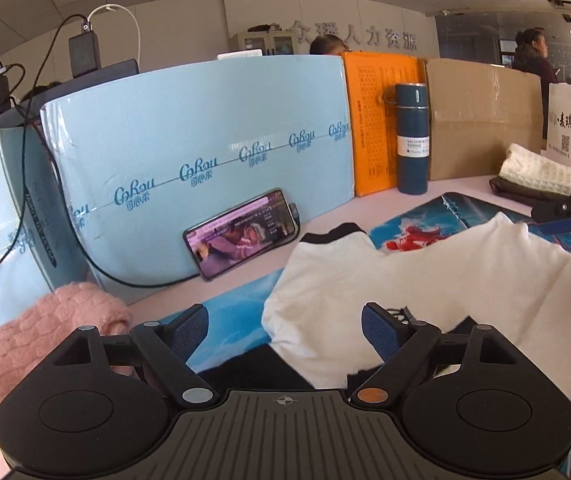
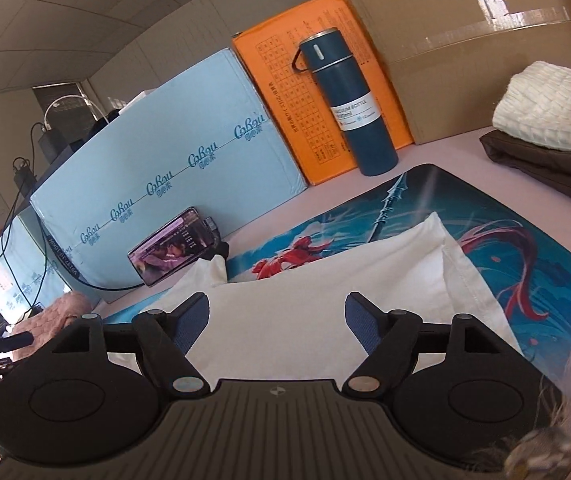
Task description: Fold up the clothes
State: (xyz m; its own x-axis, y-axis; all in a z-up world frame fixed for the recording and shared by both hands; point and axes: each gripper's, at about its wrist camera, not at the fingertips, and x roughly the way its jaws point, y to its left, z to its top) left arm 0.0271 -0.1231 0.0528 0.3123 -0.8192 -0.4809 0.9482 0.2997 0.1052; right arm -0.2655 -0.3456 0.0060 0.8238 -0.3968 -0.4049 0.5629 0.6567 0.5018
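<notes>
Centrally, the white garment [image 1: 425, 280] lies across the printed blue mat [image 2: 525, 240] on the pale table [image 2: 445, 152], filling the lower middle of both views. Its cloth is plain white with a dark band at one cuff or hem, seen left of centre in the left wrist view. In the right wrist view a folded layer forms a stitched, pointed corner at frame centre. A dark part of the garment sits under the white cloth near the left gripper [image 1: 285, 330]; its shape cannot be made out.

Behind the mat, the light blue carton [image 1: 205, 152] stands along the upper left, with the orange box [image 2: 305, 92] and brown cardboard box [image 2: 485, 40] to its right. A pink knit [image 1: 25, 340] is cut off at the lower left edge. A cream waffle cloth on a dark folded item [image 2: 545, 152] sits at the right edge. The blue vacuum bottle [image 2: 349, 104] stands upright before the orange box. A phone [image 1: 241, 232] leans against the blue carton.

Both tools point forward over the garment. The left gripper's jaws stand wide apart, holding nothing. The right gripper [image 2: 277, 322] likewise has its jaws spread, with white cloth lying beneath the gap.
</notes>
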